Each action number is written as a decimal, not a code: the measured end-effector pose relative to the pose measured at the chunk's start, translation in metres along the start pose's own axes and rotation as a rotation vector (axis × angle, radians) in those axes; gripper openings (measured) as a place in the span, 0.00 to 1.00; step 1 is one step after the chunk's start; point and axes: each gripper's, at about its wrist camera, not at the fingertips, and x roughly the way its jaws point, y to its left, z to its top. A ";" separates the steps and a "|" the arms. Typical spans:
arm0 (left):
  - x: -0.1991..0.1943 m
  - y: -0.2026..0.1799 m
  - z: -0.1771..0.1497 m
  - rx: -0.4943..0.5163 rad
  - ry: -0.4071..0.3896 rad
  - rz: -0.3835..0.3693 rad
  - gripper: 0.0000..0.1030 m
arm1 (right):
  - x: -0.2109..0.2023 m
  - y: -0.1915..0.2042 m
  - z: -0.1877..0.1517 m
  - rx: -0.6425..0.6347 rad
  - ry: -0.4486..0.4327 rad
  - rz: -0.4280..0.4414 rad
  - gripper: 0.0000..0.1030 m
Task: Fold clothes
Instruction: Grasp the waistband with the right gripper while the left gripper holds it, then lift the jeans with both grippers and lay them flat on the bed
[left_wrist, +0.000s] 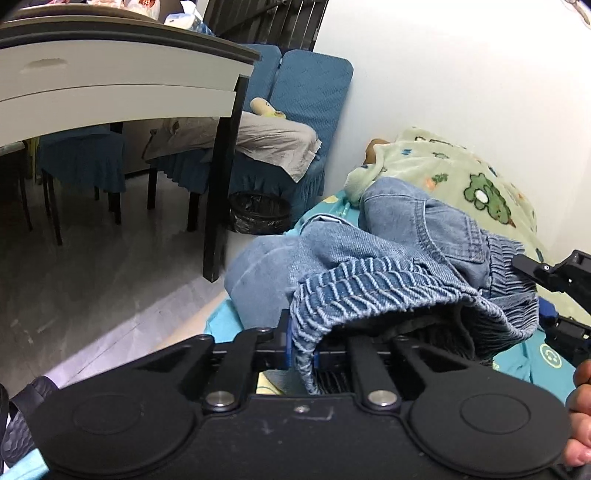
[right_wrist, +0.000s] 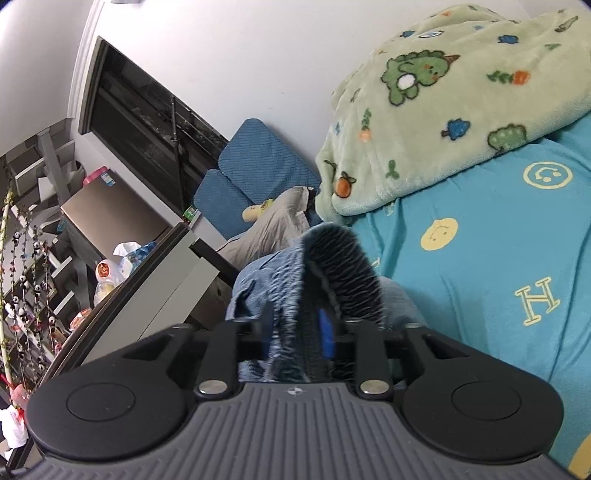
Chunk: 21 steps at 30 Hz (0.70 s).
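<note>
On the bed with the turquoise printed sheet (right_wrist: 480, 258), near a green fleece blanket (right_wrist: 443, 103), the blue denim pants (left_wrist: 388, 251) hang by their elastic waistband, pinched by the left tool (left_wrist: 301, 347) and the right tool (right_wrist: 295, 332).

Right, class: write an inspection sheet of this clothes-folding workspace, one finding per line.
Surface: turquoise bedsheet with yellow prints.
Job's things: denim shorts with elastic waistband, held up off the sheet.
Clutter: green dinosaur fleece blanket bunched by the wall.
Grippers: left claw and right claw each shut on the waistband.
Cables: nothing seen.
Surroundings: white table, blue-covered chairs, lined bin.
</note>
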 end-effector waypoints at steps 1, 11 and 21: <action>-0.001 0.000 0.000 0.000 -0.001 -0.004 0.08 | -0.001 -0.003 0.002 0.008 -0.009 -0.004 0.39; -0.004 -0.003 0.000 0.013 -0.016 -0.017 0.08 | 0.022 0.004 0.016 -0.001 0.042 0.033 0.46; -0.032 -0.005 0.004 0.011 -0.123 -0.136 0.08 | 0.003 0.030 0.035 -0.123 0.062 -0.048 0.08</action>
